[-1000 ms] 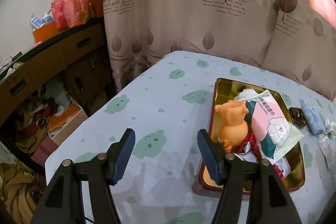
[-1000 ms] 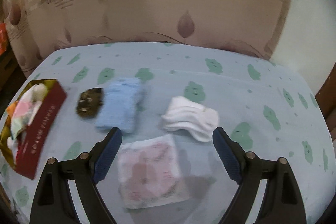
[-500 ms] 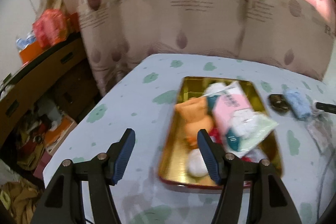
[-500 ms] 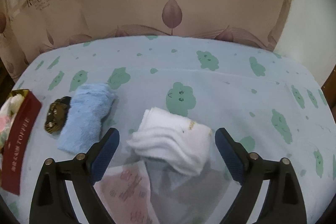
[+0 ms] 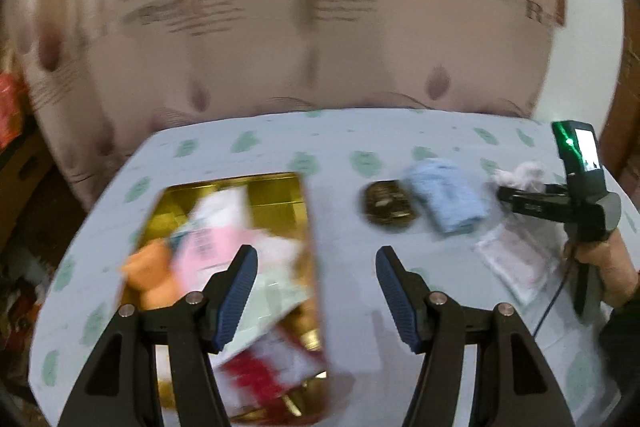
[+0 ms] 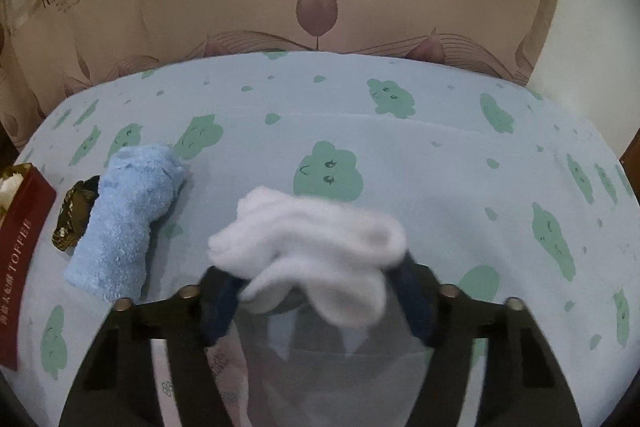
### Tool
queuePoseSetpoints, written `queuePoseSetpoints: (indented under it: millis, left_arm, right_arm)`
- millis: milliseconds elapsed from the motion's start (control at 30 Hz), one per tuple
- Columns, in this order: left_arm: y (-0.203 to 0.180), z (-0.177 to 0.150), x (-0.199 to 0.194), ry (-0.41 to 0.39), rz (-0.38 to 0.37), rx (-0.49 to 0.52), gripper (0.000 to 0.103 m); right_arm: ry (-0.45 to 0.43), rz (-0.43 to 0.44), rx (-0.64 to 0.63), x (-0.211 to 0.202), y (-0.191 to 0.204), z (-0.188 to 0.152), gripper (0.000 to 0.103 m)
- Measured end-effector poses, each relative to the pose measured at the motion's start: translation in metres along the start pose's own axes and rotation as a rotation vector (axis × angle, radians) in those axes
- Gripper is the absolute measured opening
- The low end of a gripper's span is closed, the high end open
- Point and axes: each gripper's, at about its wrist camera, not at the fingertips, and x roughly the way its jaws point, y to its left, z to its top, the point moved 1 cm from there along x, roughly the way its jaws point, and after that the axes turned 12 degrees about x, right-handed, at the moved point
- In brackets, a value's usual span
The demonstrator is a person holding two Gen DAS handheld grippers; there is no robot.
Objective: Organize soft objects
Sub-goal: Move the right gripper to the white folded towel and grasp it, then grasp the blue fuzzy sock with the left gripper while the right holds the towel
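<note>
A: Where was the white sock (image 6: 308,239)?

B: Lower centre, bunched between the right gripper (image 6: 316,301), whose jaws were closing on it after descending. Blue sock (image 6: 128,215) lay left.

A: The left gripper (image 5: 312,291)?

B: Wide open, empty, swung right of the gold tin (image 5: 276,191); packing looked next.

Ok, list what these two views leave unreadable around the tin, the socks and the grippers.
- Tin contents: left wrist view, motion blur smears them; only pink, orange and red shapes show.
- Tin: right wrist view, cut off by the left edge.
- Right gripper pads: closing around the white sock, which covers their tips; contact unclear.
- Dark object: partly behind the blue sock; identity unclear.
</note>
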Motion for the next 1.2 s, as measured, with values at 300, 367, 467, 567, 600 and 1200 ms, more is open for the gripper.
queuePoseSetpoints:
  millis: [300,367,467,567,600,1200]
  left_arm:
    - [-0.072,0.04,0.045,0.034,-0.174,0.014,0.063]
    - [-0.083,0.048,0.054,0.043,-0.194,0.018,0.063]
    - [-0.097,0.057,0.068,0.066,-0.231,0.02,0.063]
    - [-0.109,0.068,0.085,0.105,-0.269,0.008,0.063]
    - [-0.114,0.073,0.092,0.124,-0.269,0.004,0.063]
    - [-0.153,0.085,0.179,0.291,-0.206,0.019,0.063]
  right_arm:
    - [0.001,-0.022,0.061,-0.027,-0.047,-0.022,0.033]
    - [0.005,-0.025,0.083,-0.033,-0.06,-0.03,0.033]
    - [0.002,-0.018,0.098,-0.04,-0.069,-0.038,0.032]
    - [0.004,-0.017,0.102,-0.041,-0.072,-0.04,0.032]
    - [0.003,-0.03,0.09,-0.043,-0.071,-0.041,0.033]
    - [0.01,-0.04,0.067,-0.042,-0.067,-0.039,0.039]
